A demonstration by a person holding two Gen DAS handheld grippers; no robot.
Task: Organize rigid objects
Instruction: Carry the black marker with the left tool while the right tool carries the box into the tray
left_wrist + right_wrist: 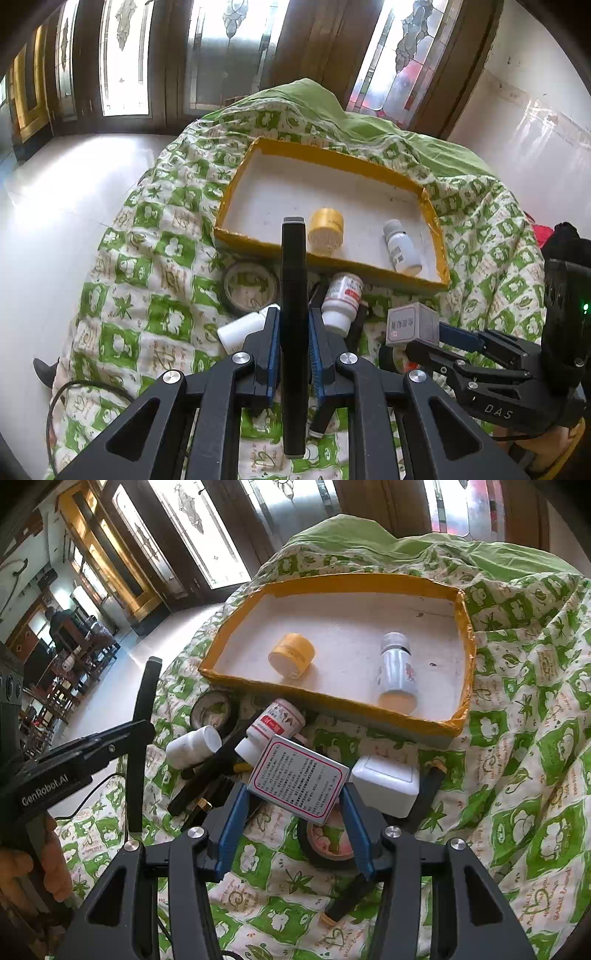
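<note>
Left wrist view: the left gripper point(293, 332) is clamped on a long, flat black bar-shaped object point(293, 295), held upright between the blue pads and aligned toward the shallow yellow-rimmed cardboard tray point(334, 153) that lies on a green-and-white patterned quilt point(147, 258). Inside the tray lie a squat yellow jar point(325, 229) and a small white bottle with a grey cap point(400, 245), both on their sides. Just before the tray's near wall lie a black tape roll point(251, 288), a white bottle with a red label point(341, 299) and a plain white bottle point(242, 330). At the right edge, the right gripper point(436, 332) carries a small grey printed carton point(412, 323). Right wrist view: the right gripper point(295, 805) is closed on that carton point(297, 779), gripped by its two short edges and tilted, above the pile; a white rectangular plastic box point(386, 784) and a second tape roll point(330, 843) lie close beneath it. The left gripper point(142, 731) holds the black bar point(142, 738) at the left. Risks, as a judgement: the bar is gripped low on its length, so it may pivot in the pads and catch the tray's near wall; the tilted carton may slip out; both loads approaching the tray together may collide; the soft quilt may let the tray shift.
</note>
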